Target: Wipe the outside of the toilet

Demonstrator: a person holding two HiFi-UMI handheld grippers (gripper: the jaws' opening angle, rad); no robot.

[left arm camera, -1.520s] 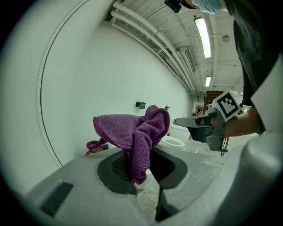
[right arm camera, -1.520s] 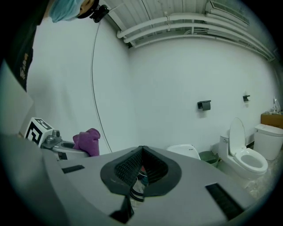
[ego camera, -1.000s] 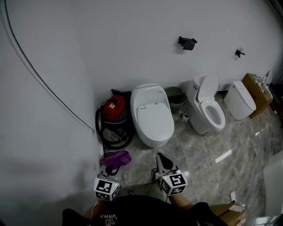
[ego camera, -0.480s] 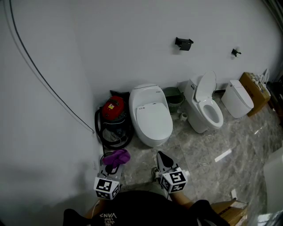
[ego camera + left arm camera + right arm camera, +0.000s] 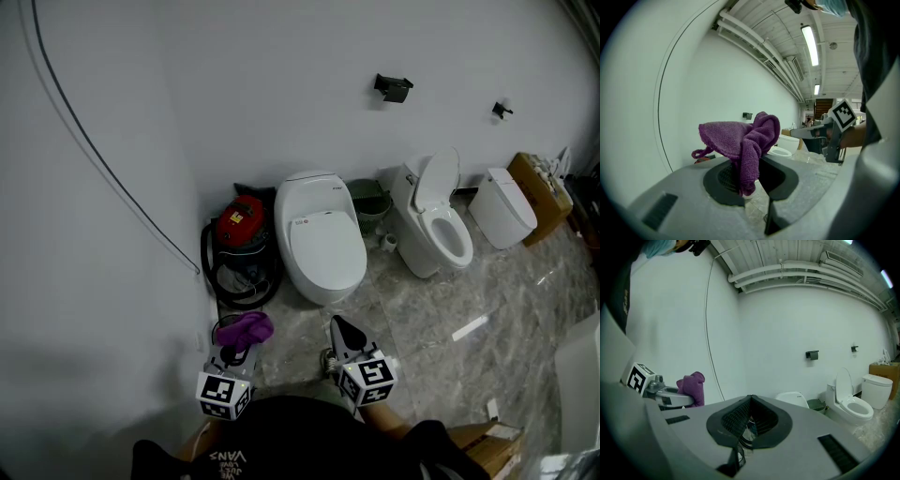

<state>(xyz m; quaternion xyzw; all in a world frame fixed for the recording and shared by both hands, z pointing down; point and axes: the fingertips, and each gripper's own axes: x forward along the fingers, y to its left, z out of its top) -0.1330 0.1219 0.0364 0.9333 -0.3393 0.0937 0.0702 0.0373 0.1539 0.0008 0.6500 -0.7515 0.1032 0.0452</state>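
Stretching across the room, a glossy grey veined stone floor (image 5: pixel 441 300) is meeting a plain white wall (image 5: pixel 262 84), where the smooth, rounded toilet (image 5: pixel 322 246) is sitting lid-down. The left gripper (image 5: pixel 750 180) is clamping a nubby purple cloth (image 5: pixel 740 140); the right gripper (image 5: pixel 749 416) is hanging with its jaws together, empty.

The person is holding both grippers low and close to the body, side by side and a little apart, both pointing forward. The left gripper (image 5: pixel 232 354) is clamping a purple cloth (image 5: pixel 246 330) between its jaws, with the cloth bunching up above them. The right gripper (image 5: pixel 340 330) is carrying nothing, its jaws pressing together at the tips. A forearm (image 5: pixel 386 429) is showing just behind the right gripper's marker cube (image 5: pixel 366 380).
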